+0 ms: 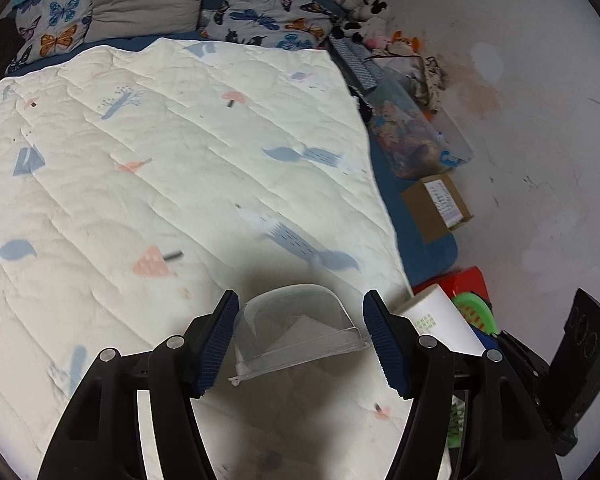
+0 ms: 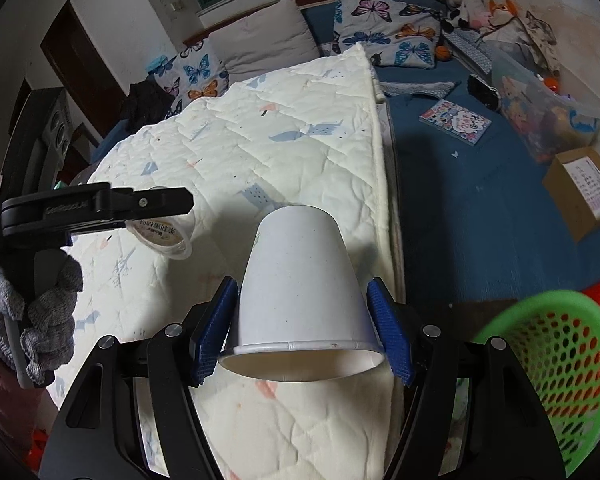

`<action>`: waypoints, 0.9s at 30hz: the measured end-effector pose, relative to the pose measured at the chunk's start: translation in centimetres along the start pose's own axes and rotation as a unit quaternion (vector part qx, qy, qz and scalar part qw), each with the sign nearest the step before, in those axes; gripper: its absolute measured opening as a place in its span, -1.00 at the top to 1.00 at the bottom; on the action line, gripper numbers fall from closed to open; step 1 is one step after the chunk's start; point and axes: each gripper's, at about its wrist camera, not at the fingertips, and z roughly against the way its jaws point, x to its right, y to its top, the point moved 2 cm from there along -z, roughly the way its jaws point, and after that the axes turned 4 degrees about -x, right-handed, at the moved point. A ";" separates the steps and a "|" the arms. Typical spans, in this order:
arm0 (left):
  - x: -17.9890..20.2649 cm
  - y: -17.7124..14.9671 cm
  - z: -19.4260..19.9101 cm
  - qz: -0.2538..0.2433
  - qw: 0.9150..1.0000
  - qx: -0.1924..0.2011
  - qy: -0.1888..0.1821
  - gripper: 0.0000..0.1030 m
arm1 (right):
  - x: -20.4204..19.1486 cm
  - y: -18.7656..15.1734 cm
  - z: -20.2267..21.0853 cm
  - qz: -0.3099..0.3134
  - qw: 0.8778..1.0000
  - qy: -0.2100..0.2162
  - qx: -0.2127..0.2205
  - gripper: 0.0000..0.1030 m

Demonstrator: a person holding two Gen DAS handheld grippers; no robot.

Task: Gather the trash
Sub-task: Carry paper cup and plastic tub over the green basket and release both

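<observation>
Over a white quilted bedspread printed with blue and pink shapes: left gripper straddling a small clear plastic tub with a printed lid, left pad against it, right pad apart; grip uncertain. Right gripper clamped on an upturned white paper cup. Beside the bed's edge, a green perforated plastic basket. Grey knitted glove on the left hand.

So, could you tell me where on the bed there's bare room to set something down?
The white quilt is bare across its middle, from the butterfly pillows down. The blue sheet is free between quilt edge, booklet and cardboard box. Crowded at far right: toy bin, stuffed toys.
</observation>
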 end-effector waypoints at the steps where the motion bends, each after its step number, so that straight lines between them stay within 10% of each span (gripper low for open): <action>1: 0.4 -0.4 0.2 -0.004 1.000 0.000 -0.002 -0.21 | 0.1 -0.2 0.3 -0.002 1.000 -0.002 0.001 -0.29; 27: 13.5 -6.3 -1.1 -0.112 0.992 -0.023 -0.048 -0.21 | 9.9 -9.8 7.6 -0.095 0.988 -0.119 0.029 -0.30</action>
